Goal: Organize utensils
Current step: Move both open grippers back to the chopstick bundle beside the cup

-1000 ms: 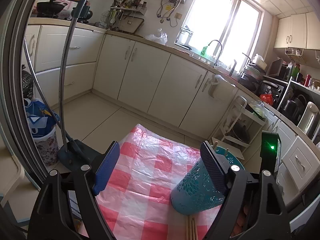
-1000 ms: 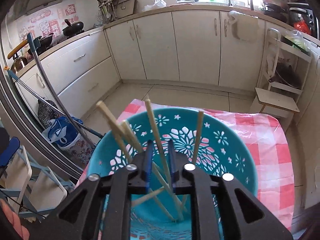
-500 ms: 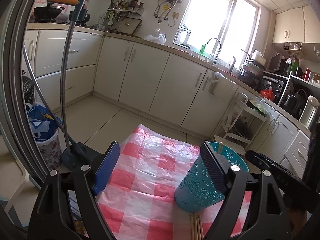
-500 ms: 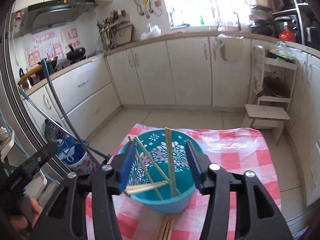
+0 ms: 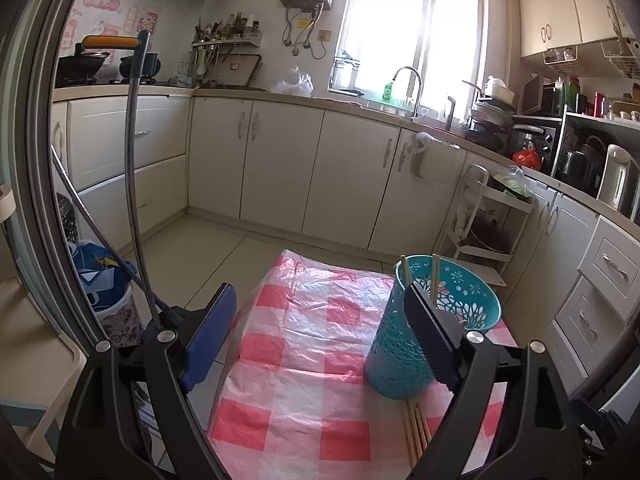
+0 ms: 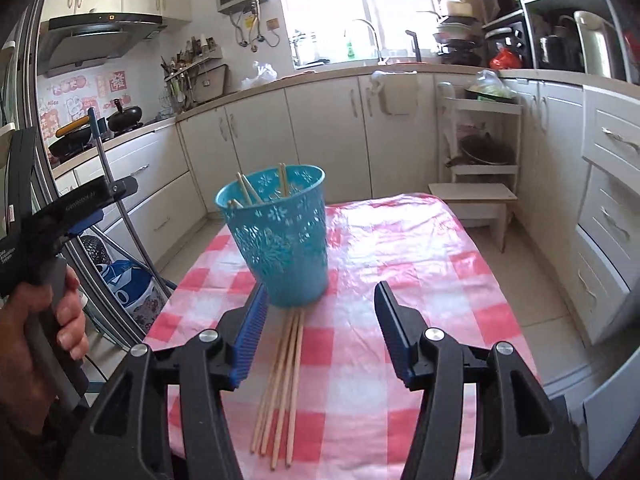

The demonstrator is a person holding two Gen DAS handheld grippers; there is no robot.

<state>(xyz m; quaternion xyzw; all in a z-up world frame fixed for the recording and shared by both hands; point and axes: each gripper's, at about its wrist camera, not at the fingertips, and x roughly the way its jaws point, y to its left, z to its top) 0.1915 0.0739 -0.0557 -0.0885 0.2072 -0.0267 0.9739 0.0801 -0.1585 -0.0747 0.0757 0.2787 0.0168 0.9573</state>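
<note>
Right tongs (image 6: pixel 320 328) spread wide, pinching nothing, poised low over the bench (image 6: pixel 420 256) with the loose chopsticks (image 6: pixel 282 380) lying lengthwise between the two pads. Left tongs (image 5: pixel 320 336) also spread and empty, held off the left edge of the bench, right pad overlapping the holder in that view, though contact cannot be told.

Four or five loose chopsticks bunched side by side, far tips touching or tucked under the foot of the teal perforated holder (image 6: pixel 280 240). Likely light, stiff, thin and smooth wood: prone to roll, and to pivot or slip if pinched near a tip. Best taken across the bundle around mid-length, squarely, with pads closing from both sides. Several more chopsticks (image 6: pixel 250 188) already standing tilted inside the holder. Holder itself looks like thin plastic, light and tall, so easily tipped when sticks drop in; steadying with the left tongs seems wise.

Bench covered by a glossy red-and-white checked plastic sheet (image 6: pixel 360 360), wrinkled and probably slippery. Beyond, a kitchen: cream cabinets (image 6: pixel 320 128), a sunlit window (image 5: pixel 416 28) over the sink, a white rack (image 6: pixel 480 152).
</note>
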